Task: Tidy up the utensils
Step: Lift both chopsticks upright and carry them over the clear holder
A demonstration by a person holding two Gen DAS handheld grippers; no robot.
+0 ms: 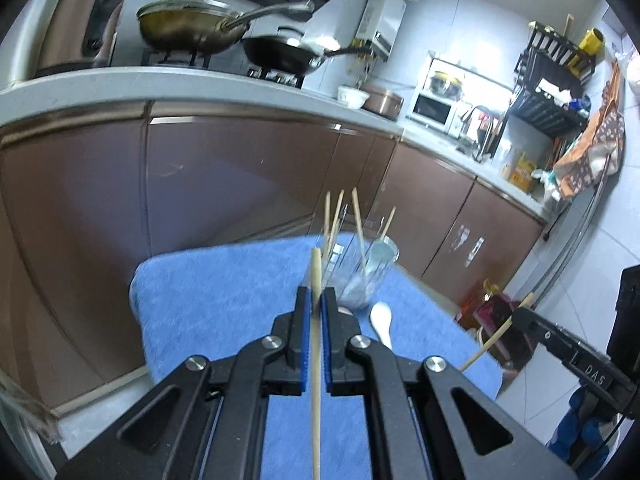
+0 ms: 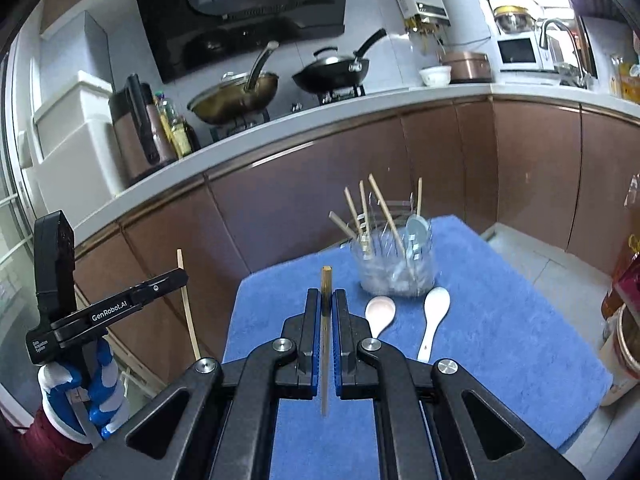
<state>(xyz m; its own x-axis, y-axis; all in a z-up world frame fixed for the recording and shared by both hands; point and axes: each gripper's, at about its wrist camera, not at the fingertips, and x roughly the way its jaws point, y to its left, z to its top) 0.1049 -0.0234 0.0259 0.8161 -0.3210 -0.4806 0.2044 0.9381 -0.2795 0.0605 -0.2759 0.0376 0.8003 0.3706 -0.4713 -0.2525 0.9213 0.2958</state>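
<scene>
Both grippers are loaded. The left gripper [image 1: 316, 300] has its blue-padded fingers [image 1: 305, 320] pinching a pale wooden chopstick [image 1: 316, 344] that runs lengthwise between them, its thick end projecting forward of the tips. The right gripper [image 2: 327, 300] likewise clamps a darker bamboo chopstick [image 2: 325, 320], held along the finger axis with its blunt end out front. This end-forward hold appears chosen so that each stick can be lowered straight into a container.

That container is a clear glass jar [image 2: 394, 268] standing upright near the far edge of the blue towel-covered table [image 2: 520, 320]. It already holds several upright wooden chopsticks [image 2: 384, 208] fanned against its rim and a pale blue spoon [image 2: 416, 226] (bowl uppermost). Judged from this, the sorting is partly done.

Two items remain loose on the towel, just in front of the jar: a pinkish-white ceramic spoon [image 2: 380, 312] and a white ceramic spoon [image 2: 434, 316], lying side by side but apart, bowls toward the jar.

In the right wrist view the left gripper sits off the table's left edge, well apart from the jar; the right gripper is nearer in line with it. The probable next step is depositing both sticks, one after the other; a stick could catch on those already leaning across the mouth.
</scene>
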